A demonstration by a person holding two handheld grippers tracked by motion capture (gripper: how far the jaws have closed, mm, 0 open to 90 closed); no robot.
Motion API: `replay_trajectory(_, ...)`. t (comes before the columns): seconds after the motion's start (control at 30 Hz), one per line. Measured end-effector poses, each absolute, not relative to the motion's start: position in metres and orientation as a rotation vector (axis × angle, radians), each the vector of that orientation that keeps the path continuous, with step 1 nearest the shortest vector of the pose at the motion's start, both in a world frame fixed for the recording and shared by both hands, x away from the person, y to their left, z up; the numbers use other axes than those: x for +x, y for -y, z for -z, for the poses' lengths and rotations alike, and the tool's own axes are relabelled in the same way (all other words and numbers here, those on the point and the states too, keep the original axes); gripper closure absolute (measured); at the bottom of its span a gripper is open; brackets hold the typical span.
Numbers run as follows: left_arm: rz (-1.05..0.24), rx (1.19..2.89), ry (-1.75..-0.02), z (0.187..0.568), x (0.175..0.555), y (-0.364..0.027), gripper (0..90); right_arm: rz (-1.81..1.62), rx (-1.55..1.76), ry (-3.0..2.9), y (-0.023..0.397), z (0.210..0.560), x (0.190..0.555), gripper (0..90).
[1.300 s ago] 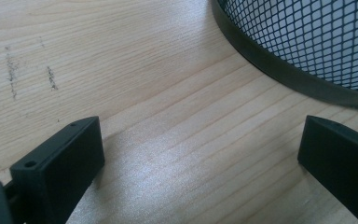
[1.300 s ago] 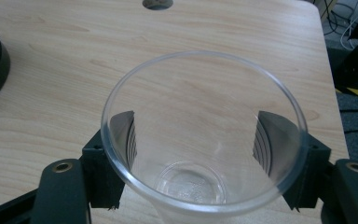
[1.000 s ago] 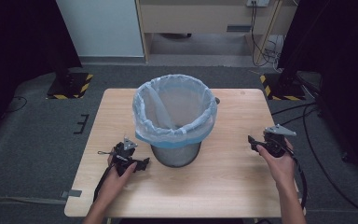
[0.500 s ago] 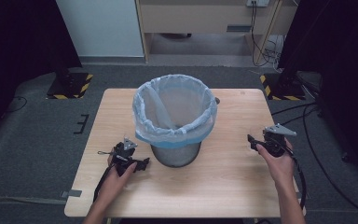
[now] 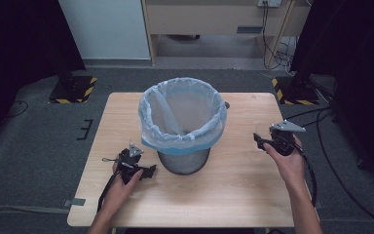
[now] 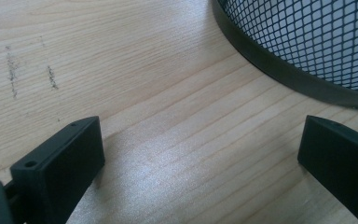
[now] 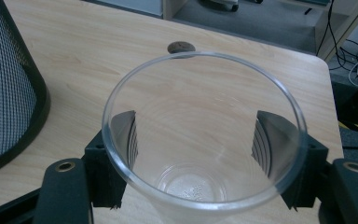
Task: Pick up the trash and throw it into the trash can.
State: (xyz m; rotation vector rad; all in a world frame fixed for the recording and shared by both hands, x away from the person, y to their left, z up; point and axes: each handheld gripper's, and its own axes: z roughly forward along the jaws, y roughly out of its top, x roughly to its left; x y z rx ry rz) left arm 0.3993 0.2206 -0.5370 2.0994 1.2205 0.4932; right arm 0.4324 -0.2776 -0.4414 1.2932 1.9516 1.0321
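Note:
A black mesh bin (image 5: 182, 158) lined with a pale blue bag (image 5: 182, 114) stands upright in the middle of the wooden table (image 5: 233, 195). My left gripper (image 5: 150, 171) rests low on the table just left of the bin's base. In the left gripper view it (image 6: 200, 144) is open, with bare wood between the jaws and the mesh bin (image 6: 307, 42) close ahead. To the right of the bin, my right gripper (image 5: 260, 142) is held above the table. In the right gripper view it (image 7: 193, 135) is shut on a clear plastic cup (image 7: 200, 186), upright and empty.
A small dark round disc (image 7: 181, 47) lies on the table beyond the cup, near the far edge behind the bin (image 7: 4, 93). Grey floor, black stands with hazard stripes (image 5: 73, 90) and cables (image 5: 321, 146) surround the table.

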Motion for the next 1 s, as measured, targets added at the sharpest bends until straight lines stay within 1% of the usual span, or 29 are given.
replay_trajectory(0.2, -0.493, 2.099, -1.222, 0.537, 0.399, -0.221, 0.0, -1.025, 1.285, -1.963, 0.276, 0.423, 0.447, 30.8)
replay_trajectory(0.4, -0.493, 2.097, -1.224, 0.537, 0.399, -0.22, 0.0, -1.023, 1.298, -1.981, 0.275, 0.406, 0.469, 30.8)
replay_trajectory(0.43, -0.493, 2.097, -1.224, 0.537, 0.399, -0.22, 0.0, -1.023, 1.298, -1.981, 0.275, 0.406, 0.469, 30.8)
replay_trajectory(0.7, -0.493, 2.098, -1.223, 0.537, 0.399, -0.22, 0.0, -1.067, 1.285, -1.974, 0.263, 0.369, 0.489, 30.8)
replay_trajectory(1.0, -0.492, 2.098, -1.222, 0.537, 0.399, -0.221, 0.0, -1.1, 1.287, -1.954, 0.251, 0.346, 0.502, 31.0)
